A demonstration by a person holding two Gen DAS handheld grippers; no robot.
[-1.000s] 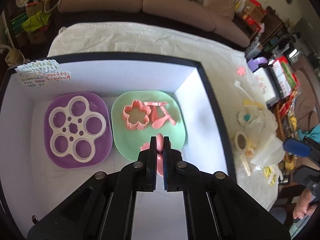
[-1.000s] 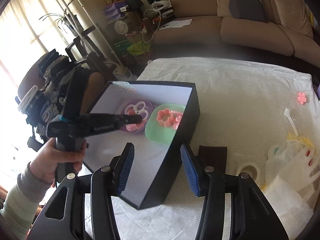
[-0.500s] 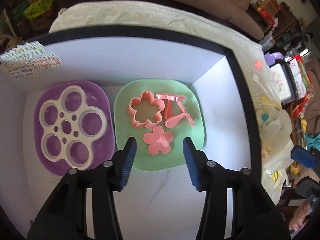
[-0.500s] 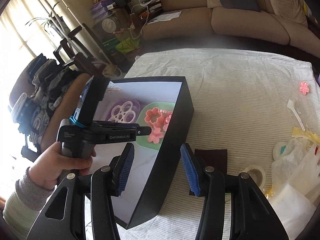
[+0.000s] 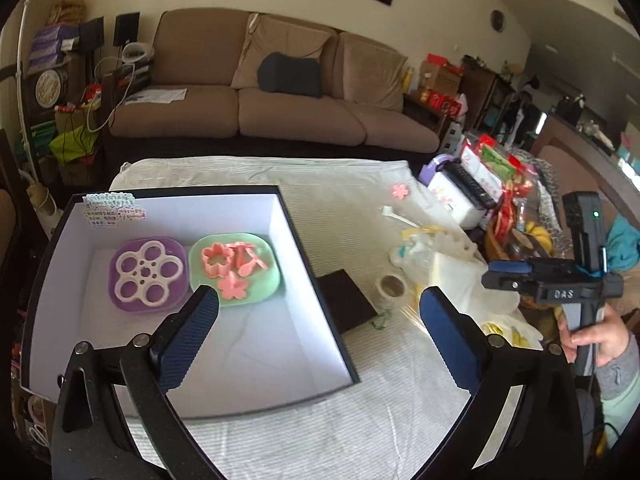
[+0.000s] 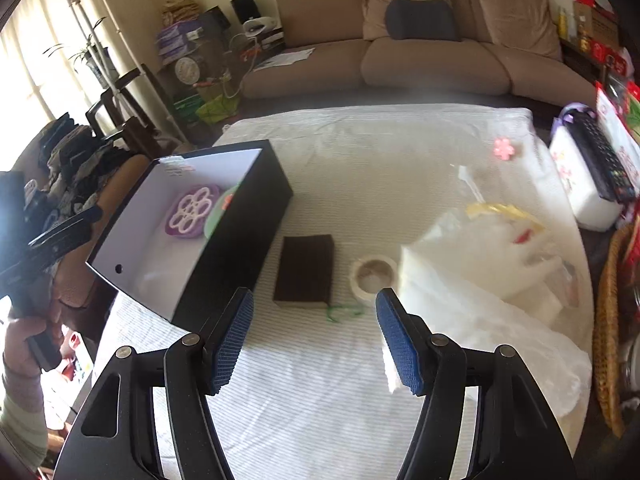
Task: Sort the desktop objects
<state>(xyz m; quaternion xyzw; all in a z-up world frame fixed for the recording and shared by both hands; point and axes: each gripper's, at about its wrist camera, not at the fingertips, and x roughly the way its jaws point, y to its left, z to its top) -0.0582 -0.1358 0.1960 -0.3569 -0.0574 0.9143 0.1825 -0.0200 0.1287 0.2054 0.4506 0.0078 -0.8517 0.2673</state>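
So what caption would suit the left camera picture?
Open left claw above a black box holding pink flower pieces on a green plate.

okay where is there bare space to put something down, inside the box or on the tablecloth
Inside the black box, the white floor nearer than the purple plate and green plate is bare. On the tablecloth, the far stretch behind the dark pad is open. The right side is crowded by the tape roll and plastic bags.
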